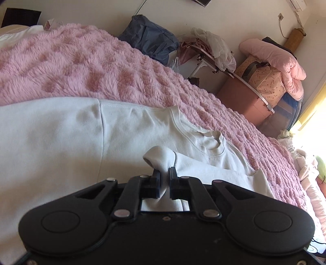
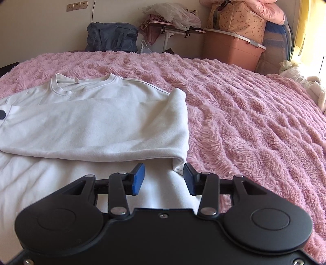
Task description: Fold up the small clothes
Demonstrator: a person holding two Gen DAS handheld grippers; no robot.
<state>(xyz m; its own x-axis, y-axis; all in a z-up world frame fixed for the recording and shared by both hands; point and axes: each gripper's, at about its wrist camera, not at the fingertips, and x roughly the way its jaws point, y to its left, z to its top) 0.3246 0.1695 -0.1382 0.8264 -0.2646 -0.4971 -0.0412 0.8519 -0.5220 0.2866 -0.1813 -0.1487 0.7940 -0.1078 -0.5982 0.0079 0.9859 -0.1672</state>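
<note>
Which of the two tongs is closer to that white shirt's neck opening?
Left. The left tongs pinch shirt fabric just below the collar. The right tongs sit open near a folded corner, with the collar far up the shirt.

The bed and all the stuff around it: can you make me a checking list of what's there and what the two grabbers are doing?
Surface: pink blanket covers the bed.
Job's things: white shirt lies on the blanket, one side folded over, collar at the far end.
Clutter: blue bag, brown bin, patterned bag on top of it, small table piled with cloth, all along the wall.
Grippers: left gripper has its jaws shut on a pinch of shirt; right gripper has its jaws open over the shirt's edge, gripping nothing.
Cables: thin cord runs down the wall.
Surroundings: wall sockets, bright window on the right.
</note>
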